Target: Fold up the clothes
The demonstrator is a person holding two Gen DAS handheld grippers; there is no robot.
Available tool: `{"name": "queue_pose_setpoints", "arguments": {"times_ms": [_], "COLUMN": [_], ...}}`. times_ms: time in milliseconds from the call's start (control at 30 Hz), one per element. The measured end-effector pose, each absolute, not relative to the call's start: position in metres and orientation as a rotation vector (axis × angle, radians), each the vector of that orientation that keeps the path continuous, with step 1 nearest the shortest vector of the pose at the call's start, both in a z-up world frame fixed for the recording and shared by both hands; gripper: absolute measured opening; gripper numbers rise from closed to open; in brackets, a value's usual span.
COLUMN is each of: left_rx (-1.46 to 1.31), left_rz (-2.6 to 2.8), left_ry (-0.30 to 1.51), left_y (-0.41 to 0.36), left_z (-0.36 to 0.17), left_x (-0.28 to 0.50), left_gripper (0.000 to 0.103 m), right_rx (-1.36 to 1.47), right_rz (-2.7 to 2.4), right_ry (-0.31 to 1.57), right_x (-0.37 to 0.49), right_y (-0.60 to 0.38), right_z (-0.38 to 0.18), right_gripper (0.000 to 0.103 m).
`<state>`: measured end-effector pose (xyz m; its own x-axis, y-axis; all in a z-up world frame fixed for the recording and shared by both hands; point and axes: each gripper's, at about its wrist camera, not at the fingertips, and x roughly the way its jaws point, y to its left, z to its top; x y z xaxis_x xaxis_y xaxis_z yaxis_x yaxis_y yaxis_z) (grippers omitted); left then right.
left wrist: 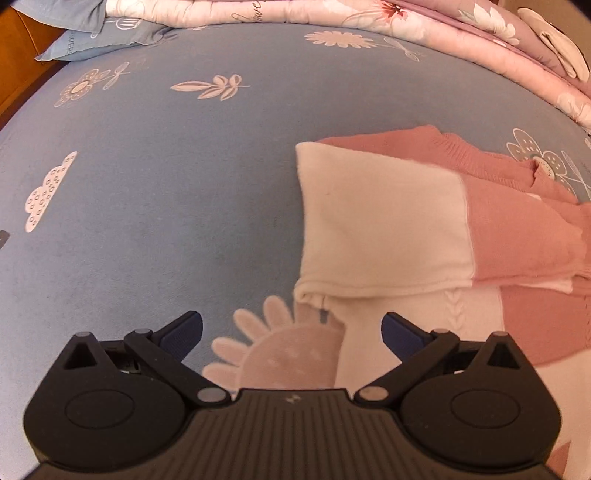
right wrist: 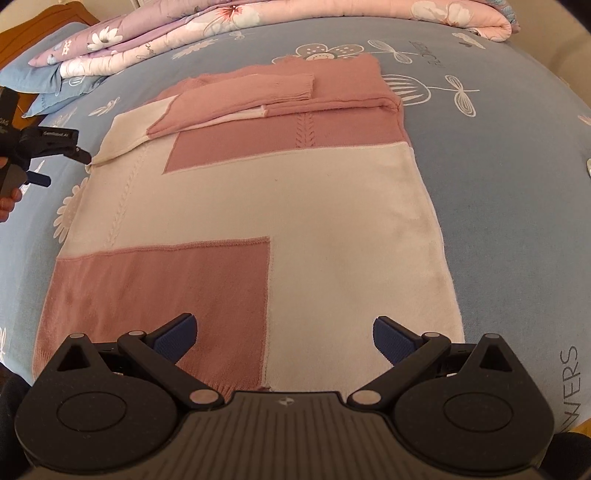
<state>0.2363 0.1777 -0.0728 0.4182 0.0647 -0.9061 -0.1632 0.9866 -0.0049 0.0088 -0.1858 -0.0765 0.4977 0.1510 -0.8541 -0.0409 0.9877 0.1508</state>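
Note:
A pink and white knitted sweater [right wrist: 295, 192] lies flat on the blue bed sheet [right wrist: 498, 166], hem toward me, both sleeves folded across its chest. My right gripper [right wrist: 284, 338] hovers open over the hem, nothing between its blue pads. In the left wrist view the folded left sleeve [left wrist: 380, 221] lies white near the shoulder and pink toward the cuff. My left gripper [left wrist: 291, 332] is open just short of the sleeve's fold and holds nothing. The left gripper [right wrist: 62, 162] also shows at the left edge of the right wrist view, beside the sweater's shoulder.
A folded pink floral quilt [right wrist: 258, 22] runs along the far side of the bed, with a blue pillow [right wrist: 40, 77] beside it. The sheet [left wrist: 147, 203] stretches bare to the left of the sweater. A wooden headboard [left wrist: 22, 44] stands at the far left.

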Motion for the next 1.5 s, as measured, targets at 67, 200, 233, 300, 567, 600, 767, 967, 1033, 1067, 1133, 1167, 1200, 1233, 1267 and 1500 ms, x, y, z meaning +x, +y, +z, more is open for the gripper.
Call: {"name": "queue_pose_setpoints", "arguments": {"times_ms": [67,200,233,300,567,600,767,967,1033,1067,1133,1167,1200,1233,1267,1500], "left_rx": [-0.058,-0.073,-0.088,-0.094,-0.043,-0.028,-0.131,-0.001,0.023,-0.006,-0.030,-0.036,-0.044,-0.044,-0.037,0.012], "left_rz": [0.182,0.197,0.200,0.212,0.217,0.224,0.225,0.201,0.217,0.222,0.227,0.228,0.219,0.201,0.183,0.198], "left_ry": [1.181,1.180,1.184,1.171,1.182,1.181,1.130,1.152,1.170,1.167,1.176,1.166,1.146,1.140,1.142,1.172], "left_y": [0.175,0.182,0.185,0.188,0.177,0.176,0.189,0.176,0.176,0.179,0.181,0.180,0.179,0.177,0.174,0.168], "left_z": [-0.087,-0.099,-0.097,-0.088,-0.093,-0.099,-0.084,-0.088,-0.097,-0.097,-0.090,-0.084,-0.079,-0.077,-0.077,-0.086], "left_x": [0.243,0.234,0.232,0.230,0.248,0.244,0.224,0.209,0.209,0.207,0.205,0.202,0.199,0.196,0.194,0.176], "left_gripper": [0.102,0.103,0.103,0.103,0.103,0.103,0.102,0.103,0.103,0.103,0.103,0.103,0.103,0.103,0.103,0.103], "right_rx": [0.114,0.123,0.131,0.149,0.150,0.142,0.155,0.168,0.158,0.152,0.153,0.160,0.168,0.178,0.183,0.140], "right_rz": [0.114,0.099,0.095,0.086,0.088,0.088,0.079,0.083,0.097,0.100,0.098,0.094,0.087,0.080,0.078,0.137], "right_ry": [1.043,1.037,1.036,1.033,1.033,1.031,1.020,1.028,1.026,1.022,1.012,1.010,1.008,1.009,1.014,0.995], "right_x": [0.007,0.006,0.006,0.006,0.006,0.006,0.004,0.005,0.003,0.002,0.000,0.000,0.001,0.001,0.002,-0.007], "right_y": [-0.188,-0.196,-0.198,-0.202,-0.199,-0.199,-0.202,-0.199,-0.197,-0.196,-0.198,-0.200,-0.201,-0.202,-0.202,-0.192], "right_z": [-0.076,-0.076,-0.076,-0.077,-0.079,-0.078,-0.075,-0.078,-0.076,-0.074,-0.071,-0.070,-0.071,-0.072,-0.073,-0.071], "right_gripper": [0.103,0.103,0.103,0.103,0.103,0.103,0.103,0.103,0.103,0.103,0.103,0.103,0.103,0.103,0.103,0.103]}}
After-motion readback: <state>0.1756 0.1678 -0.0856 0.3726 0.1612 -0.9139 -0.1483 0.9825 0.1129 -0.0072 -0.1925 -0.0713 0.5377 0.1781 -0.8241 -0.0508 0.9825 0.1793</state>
